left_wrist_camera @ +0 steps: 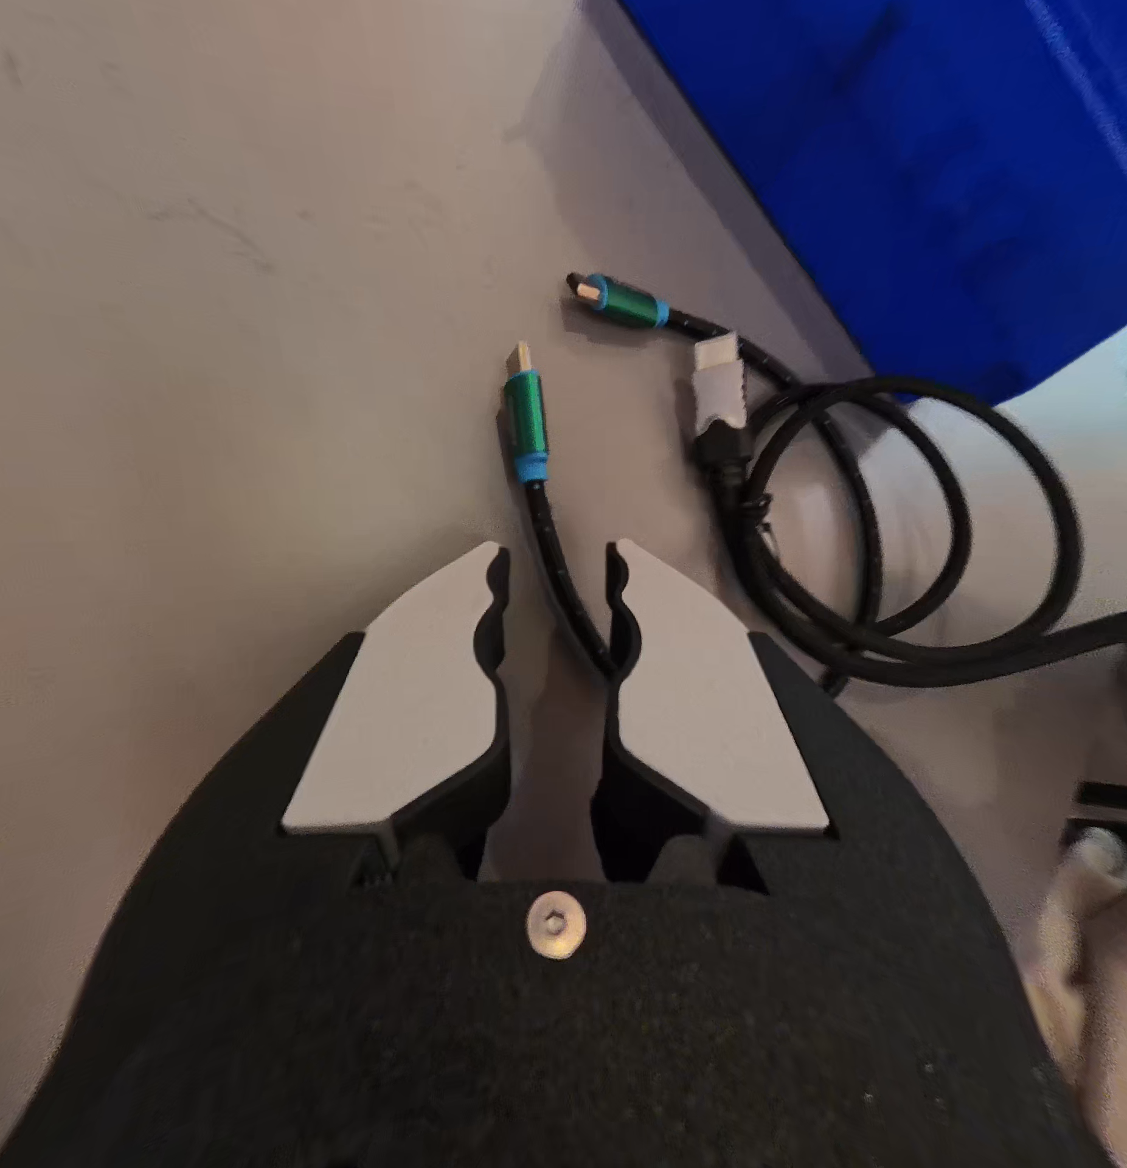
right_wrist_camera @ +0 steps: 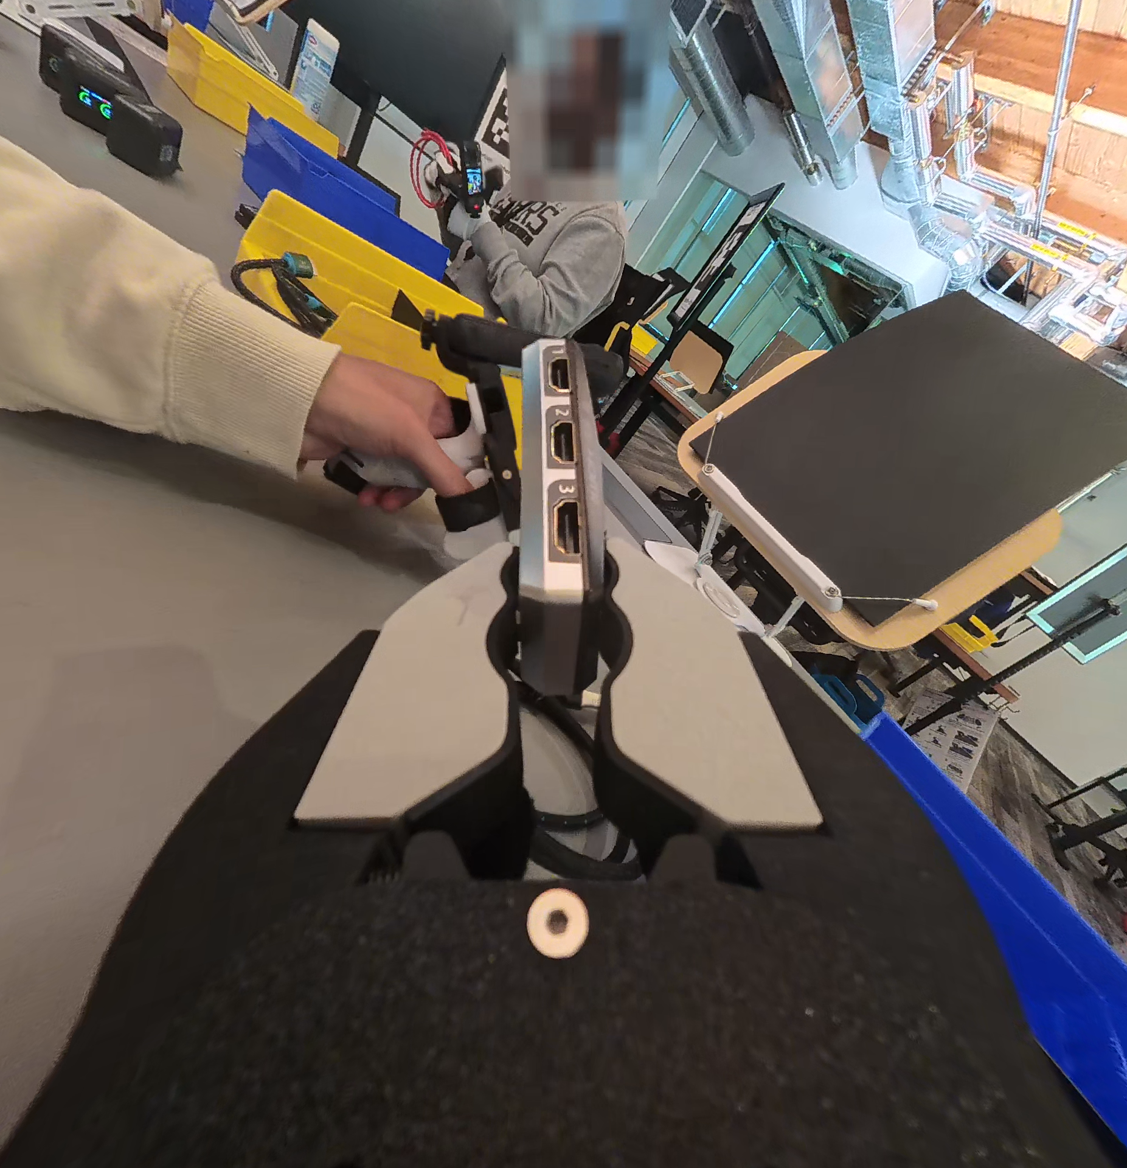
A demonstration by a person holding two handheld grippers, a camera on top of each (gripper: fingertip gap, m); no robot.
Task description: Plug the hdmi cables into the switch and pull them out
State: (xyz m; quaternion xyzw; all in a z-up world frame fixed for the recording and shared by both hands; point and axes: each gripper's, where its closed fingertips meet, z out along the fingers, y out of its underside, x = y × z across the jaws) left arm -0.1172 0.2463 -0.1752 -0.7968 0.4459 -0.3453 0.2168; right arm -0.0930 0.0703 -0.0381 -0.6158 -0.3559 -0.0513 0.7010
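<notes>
Hovering over the grey table, the left gripper has its two pale fingers spread apart with nothing pinched; a braided black cable merely runs through the gap between them and slips under the finger on the 3 o'clock side. That cable ends in a green HDMI plug with a blue collar, lying flat on the table just beyond the fingertips at 12 o'clock, its metal tip pointing away. A second green plug lies farther off toward 1 o'clock, tip pointing to 9 o'clock, and a grey-and-black plug rests just beside it at about 2 o'clock, lying over that plug's cable. Loops of black cable coil out at 3 o'clock, near a blue bin filling the 1 o'clock corner. In the right wrist view, the right gripper is clamped on the switch, a slim silver-and-black box held on edge, rising toward 12 o'clock from between the fingers. Its three ports face the camera in a column, and all are empty. Black cable hangs below the switch between the finger bases. At 9 o'clock, a hand in a cream sleeve grips the other gripper's handle. Yellow bins stand at 11 o'clock.
</notes>
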